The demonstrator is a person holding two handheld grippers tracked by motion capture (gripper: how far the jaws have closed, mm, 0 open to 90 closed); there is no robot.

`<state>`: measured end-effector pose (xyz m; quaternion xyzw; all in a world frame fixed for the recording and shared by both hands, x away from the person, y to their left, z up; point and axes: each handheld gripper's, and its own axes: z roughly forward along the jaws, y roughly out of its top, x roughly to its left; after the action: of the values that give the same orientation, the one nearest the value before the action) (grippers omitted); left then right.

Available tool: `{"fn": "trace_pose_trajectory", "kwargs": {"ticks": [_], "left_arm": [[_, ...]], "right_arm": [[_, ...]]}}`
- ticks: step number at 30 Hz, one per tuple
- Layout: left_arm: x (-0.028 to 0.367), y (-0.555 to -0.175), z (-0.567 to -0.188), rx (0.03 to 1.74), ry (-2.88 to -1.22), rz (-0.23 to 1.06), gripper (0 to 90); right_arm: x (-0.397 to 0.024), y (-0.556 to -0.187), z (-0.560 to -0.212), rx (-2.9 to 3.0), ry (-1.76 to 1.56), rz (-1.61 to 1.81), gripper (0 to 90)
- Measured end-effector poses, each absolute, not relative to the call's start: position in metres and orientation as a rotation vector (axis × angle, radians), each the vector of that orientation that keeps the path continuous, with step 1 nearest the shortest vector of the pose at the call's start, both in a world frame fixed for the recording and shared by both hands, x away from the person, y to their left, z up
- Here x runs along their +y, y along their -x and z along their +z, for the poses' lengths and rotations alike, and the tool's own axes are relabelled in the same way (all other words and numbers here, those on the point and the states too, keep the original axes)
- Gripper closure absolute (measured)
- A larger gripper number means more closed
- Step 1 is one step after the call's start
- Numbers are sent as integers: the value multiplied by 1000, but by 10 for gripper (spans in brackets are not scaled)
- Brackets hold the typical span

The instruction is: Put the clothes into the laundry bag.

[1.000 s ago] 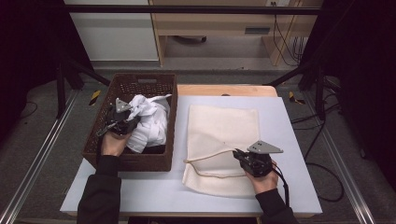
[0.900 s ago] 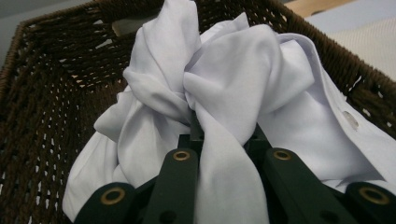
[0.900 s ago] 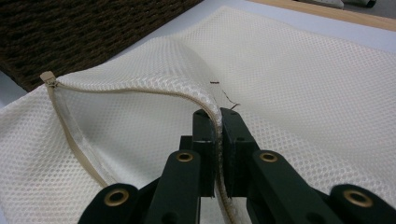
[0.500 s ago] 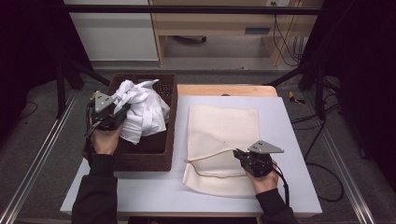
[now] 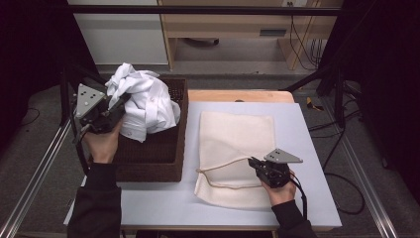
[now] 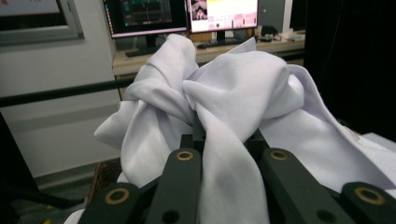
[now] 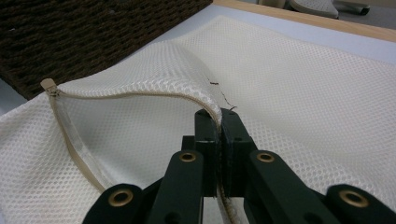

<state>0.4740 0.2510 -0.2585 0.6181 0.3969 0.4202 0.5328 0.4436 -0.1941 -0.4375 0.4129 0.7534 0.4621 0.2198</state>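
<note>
The left gripper (image 5: 116,106) clenched a limp white garment (image 5: 143,104) above the basket (image 5: 163,163) (light, bunch-grabbed), while the right gripper (image 5: 253,163), near the desk's front edge, pinched the mesh bag (image 5: 237,129) by its soft zippered rim.

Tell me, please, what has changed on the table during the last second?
The left gripper, shut on the white cloth, has lifted it up from the wicker basket toward the far left. The right gripper stayed in place, pinching the edge of the mesh bag, which lies flat as before.
</note>
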Motion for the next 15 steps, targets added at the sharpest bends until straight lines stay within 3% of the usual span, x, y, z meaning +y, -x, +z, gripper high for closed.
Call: {"fn": "trace_pose_trajectory", "kwargs": {"ticks": [15], "left_arm": [[246, -443, -207, 846, -1371, 1035, 811]], "right_arm": [[-193, -443, -437, 2083, -1136, 1282, 872]]}}
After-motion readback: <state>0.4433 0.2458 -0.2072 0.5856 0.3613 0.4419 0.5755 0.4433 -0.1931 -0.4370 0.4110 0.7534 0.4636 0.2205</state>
